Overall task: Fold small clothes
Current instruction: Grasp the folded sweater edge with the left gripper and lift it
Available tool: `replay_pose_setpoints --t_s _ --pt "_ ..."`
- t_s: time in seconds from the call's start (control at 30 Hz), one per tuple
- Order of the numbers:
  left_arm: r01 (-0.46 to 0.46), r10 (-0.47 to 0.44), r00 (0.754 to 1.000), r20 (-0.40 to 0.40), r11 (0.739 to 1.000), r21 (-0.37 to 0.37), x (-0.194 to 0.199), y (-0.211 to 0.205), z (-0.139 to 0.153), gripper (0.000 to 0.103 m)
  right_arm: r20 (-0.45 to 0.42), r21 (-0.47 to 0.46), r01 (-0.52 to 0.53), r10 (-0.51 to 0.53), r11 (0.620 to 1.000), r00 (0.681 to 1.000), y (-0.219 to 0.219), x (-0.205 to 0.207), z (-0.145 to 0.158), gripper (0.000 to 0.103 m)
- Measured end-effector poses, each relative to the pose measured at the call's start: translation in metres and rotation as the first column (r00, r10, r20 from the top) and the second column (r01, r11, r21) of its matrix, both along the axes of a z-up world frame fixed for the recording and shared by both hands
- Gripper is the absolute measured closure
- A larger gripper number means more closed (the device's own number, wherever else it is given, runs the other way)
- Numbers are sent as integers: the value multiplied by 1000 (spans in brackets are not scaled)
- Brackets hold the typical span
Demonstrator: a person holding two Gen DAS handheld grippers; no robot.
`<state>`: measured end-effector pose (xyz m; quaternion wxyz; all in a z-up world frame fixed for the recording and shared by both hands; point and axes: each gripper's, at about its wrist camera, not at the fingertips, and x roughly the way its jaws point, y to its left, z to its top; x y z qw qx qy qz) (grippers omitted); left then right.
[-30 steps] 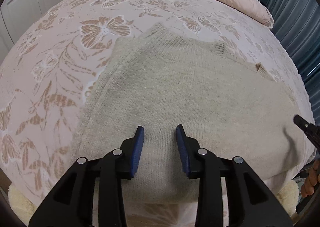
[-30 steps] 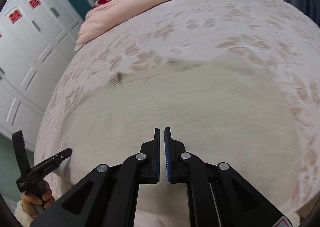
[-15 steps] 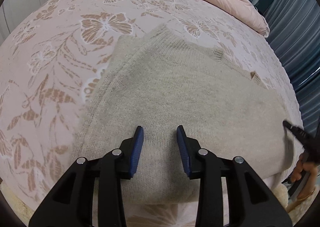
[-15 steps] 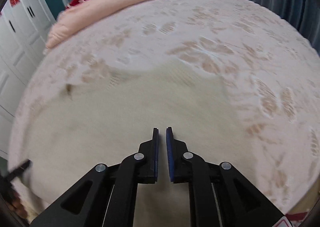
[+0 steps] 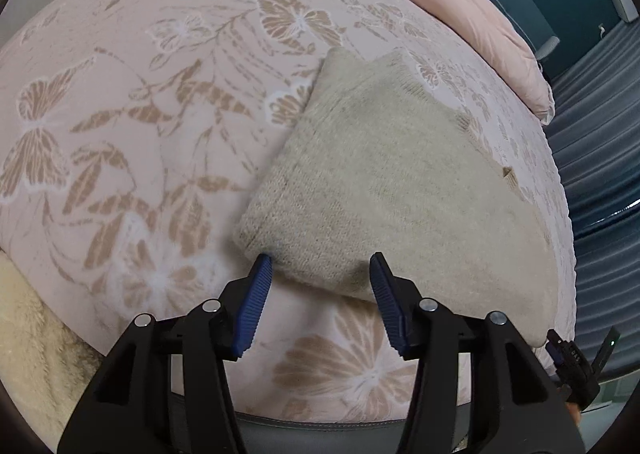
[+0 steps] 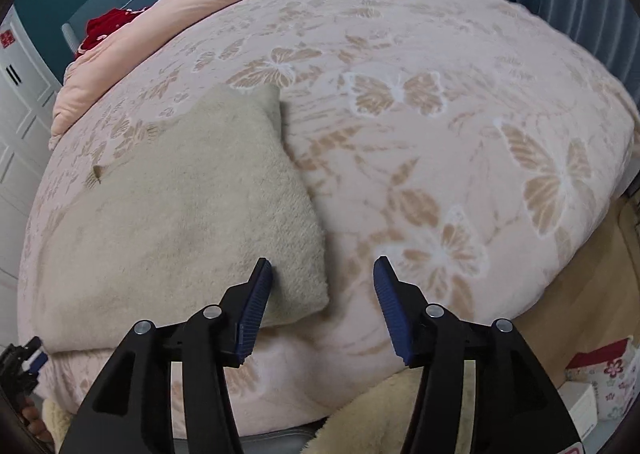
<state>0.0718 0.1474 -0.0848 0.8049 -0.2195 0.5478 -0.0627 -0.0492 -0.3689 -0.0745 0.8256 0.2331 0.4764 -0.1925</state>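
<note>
Sweater point(image 5: 380, 190) flat — both grippers shifted to opposite corners, fingers point(image 6: 256, 306) opening.

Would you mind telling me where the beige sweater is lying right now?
The beige sweater lies flat on the butterfly-print bedspread, near its front edge. Its near left corner sits ahead of the left gripper; its near right corner is by the right gripper.

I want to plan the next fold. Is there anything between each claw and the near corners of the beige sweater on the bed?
Nothing visible. The left claw, its jaws opening, hovers at the sweater near-left corner; the right claw, also opening, is at its near-right corner. Only bare bedspread lies around them.
</note>
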Motion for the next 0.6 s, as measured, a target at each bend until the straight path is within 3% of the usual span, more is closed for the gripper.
replay_pose_setpoints --t_s 0.03,0.1,0.23,0.3,0.37,0.4,0.47,0.5,0.53,0.6 --pt "-10 10 1000 -24 1000 -13 2 -1 -6 54 8 36 -13 13 999 1000 2 3 -5 60" --pt "-51 48 997 -61 998 -48 4 -1 -12 54 29 66 -32 30 997 999 9 8 -4 89" --pt "-37 36 999 -13 999 -37 -3 -1 3 54 135 -67 -42 51 997 990 12 0 36 100" --pt "-17 17 1000 5 1000 14 -6 -3 6 53 68 -70 -48 52 996 996 -1 4 22 100" --pt "-29 29 1000 -3 1000 0 -6 -2 1 53 -64 -32 -76 74 997 995 -10 11 -15 100" --pt "-45 44 999 -19 999 -22 -5 0 -2 53 -68 -45 -61 58 997 996 -10 9 -17 100" --pt "-81 79 996 -33 994 -75 -4 5 -5 51 5 -100 -21 22 995 1000 1 2 12 99" --pt "-104 101 994 -32 990 -91 -4 8 -6 45 55 -139 -5 13 990 998 9 -1 31 93" --pt "-128 126 992 -28 987 -101 -3 10 -5 38 99 -162 -9 26 987 995 19 0 48 89" --pt "-163 162 987 -17 977 -140 0 16 -7 36 152 -170 -82 108 982 982 46 14 73 89"
